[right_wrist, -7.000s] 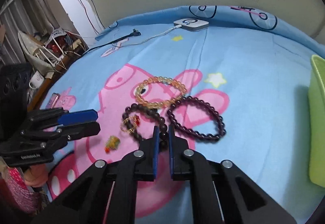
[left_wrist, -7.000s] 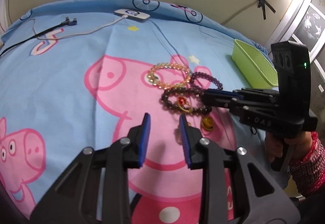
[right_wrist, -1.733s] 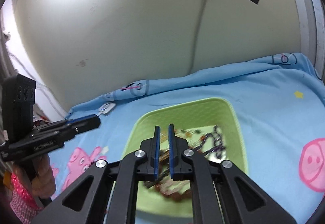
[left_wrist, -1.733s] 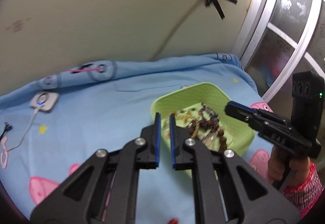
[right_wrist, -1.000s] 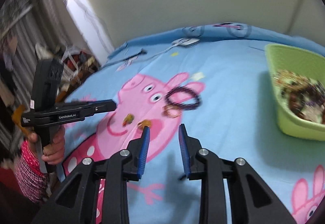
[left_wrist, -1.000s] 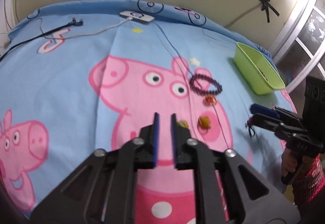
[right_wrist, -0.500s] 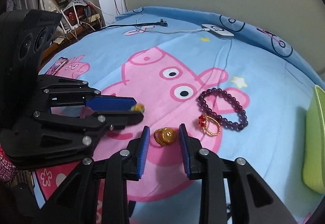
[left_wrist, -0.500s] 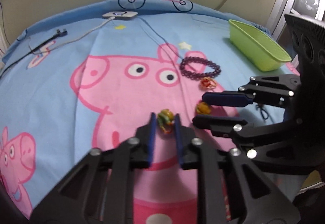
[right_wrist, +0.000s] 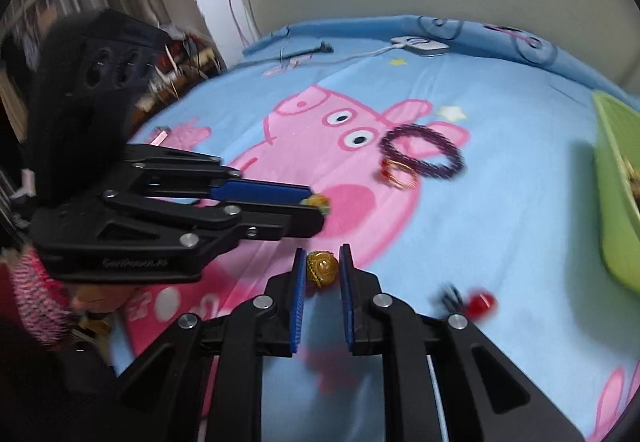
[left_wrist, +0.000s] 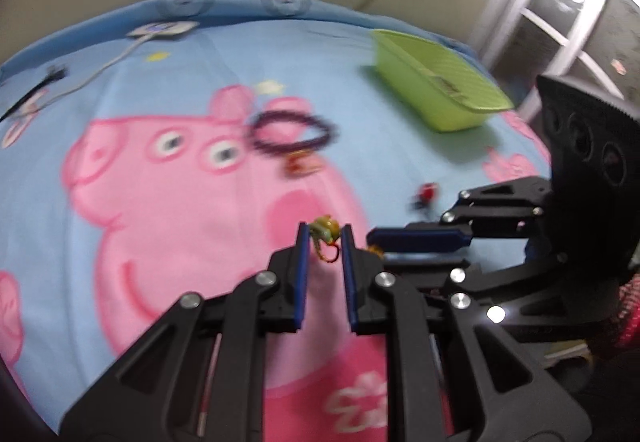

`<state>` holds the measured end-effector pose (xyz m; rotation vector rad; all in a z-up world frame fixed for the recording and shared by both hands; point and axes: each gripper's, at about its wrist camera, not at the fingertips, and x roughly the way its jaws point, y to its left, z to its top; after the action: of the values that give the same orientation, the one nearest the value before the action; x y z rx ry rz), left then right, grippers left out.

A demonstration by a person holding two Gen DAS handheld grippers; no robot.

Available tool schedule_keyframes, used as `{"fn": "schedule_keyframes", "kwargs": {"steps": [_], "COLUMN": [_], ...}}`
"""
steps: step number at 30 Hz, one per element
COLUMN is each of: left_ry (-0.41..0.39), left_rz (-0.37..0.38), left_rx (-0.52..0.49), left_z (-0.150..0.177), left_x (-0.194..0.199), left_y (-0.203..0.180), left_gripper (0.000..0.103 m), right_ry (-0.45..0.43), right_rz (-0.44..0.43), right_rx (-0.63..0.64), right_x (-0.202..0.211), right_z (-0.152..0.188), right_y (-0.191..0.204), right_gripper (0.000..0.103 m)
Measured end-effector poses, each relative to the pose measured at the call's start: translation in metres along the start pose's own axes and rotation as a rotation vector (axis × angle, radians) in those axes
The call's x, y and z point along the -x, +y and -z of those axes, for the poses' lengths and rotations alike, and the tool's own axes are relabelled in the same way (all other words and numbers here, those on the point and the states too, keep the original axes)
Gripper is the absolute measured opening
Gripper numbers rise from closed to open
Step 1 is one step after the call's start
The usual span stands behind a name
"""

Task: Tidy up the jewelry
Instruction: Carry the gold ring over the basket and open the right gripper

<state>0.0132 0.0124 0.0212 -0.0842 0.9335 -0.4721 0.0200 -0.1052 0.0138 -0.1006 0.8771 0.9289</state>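
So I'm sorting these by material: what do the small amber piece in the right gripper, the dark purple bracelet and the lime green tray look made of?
Small amber piece: a glossy translucent bead, resin or glass by its glow, in a gold-toned, seemingly metal setting. Dark purple bracelet: round polished beads, stone or glass; blur leaves it open. Lime green tray: moulded plastic, matte, with a textured inside.

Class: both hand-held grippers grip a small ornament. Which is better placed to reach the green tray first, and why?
Right, probably. The right hand-held gripper, shut on the amber ring, is on the green tray side; the left hand-held gripper is farther away.
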Motion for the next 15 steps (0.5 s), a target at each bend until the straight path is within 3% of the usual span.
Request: {"fn": "schedule_keyframes", "kwargs": {"steps": [3,6,10,15], "left_ry": [-0.009,-0.019,-0.032,0.022], "left_rz": [0.083,0.149,0.204,0.228], "left_rx": [-0.061,-0.096,-0.128,-0.114], "left_z": [-0.024,-0.051,-0.091,-0.135], "left_x": [-0.004,-0.012,-0.031,-0.076], "left_y": [-0.032,-0.06,-0.096,-0.123], "left_gripper": [0.014,0.014,0.014,0.014], "right_ry": [-0.1,-0.232,-0.385,-0.446], "right_rz": [-0.034,-0.004,0.095,0.228], "right_rx": [-0.086,-0.189,-0.305,-0.411], "right_x": [0.041,0.086,0.141,0.172], "right_z": [0.008,0.015,0.023,0.031], "right_y": [-0.022,-0.053,-0.101,-0.15], "right_gripper": [0.0,0.0,0.0,0.0]}}
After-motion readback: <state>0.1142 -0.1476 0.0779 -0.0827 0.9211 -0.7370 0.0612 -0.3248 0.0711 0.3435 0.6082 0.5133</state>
